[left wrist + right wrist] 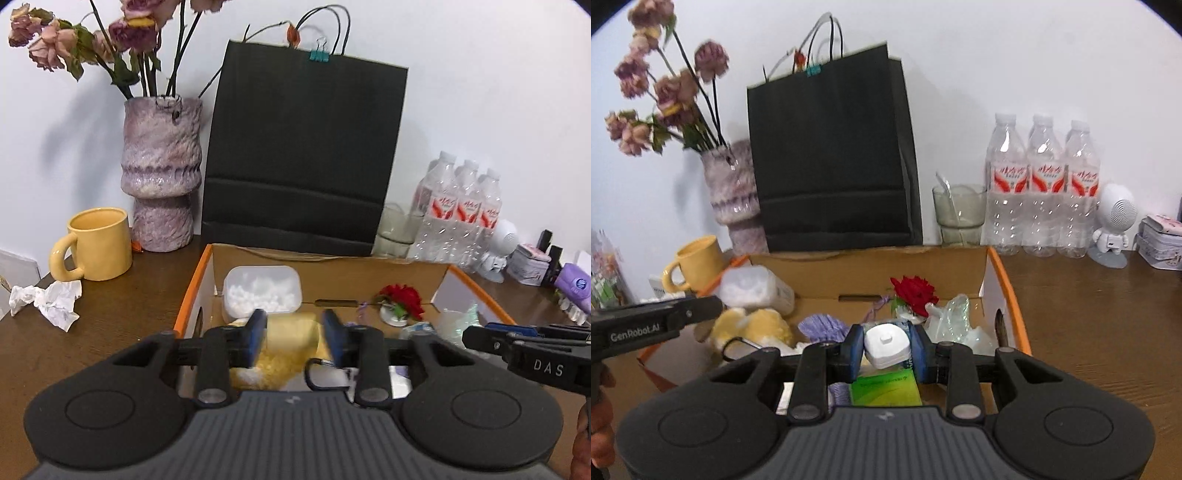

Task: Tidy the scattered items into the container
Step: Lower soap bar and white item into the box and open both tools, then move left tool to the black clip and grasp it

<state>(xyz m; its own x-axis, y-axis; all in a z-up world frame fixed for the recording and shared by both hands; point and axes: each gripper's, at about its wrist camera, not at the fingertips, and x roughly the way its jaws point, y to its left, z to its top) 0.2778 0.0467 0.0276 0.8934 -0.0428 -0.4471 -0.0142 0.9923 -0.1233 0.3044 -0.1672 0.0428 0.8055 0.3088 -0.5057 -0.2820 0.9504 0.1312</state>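
Our left gripper (294,338) has fingers apart with nothing clamped, the yellow plush (291,345) lying below the gap inside the cardboard box (388,271). Our right gripper (884,349) has pads flanking a white cap (886,345) low in frame centre; whether they grip it we cannot tell. Step looks like release and pull-back over the box, which already holds a cotton tub (261,291), red flower (400,297) and green packet (884,391). Next likely: fetch the crumpled tissue (48,301) at left of frame, near the yellow mug (98,243). Box rim is close beneath both tools; black bag (303,155) and vase (160,173) block behind, open table (1108,314) to the right.
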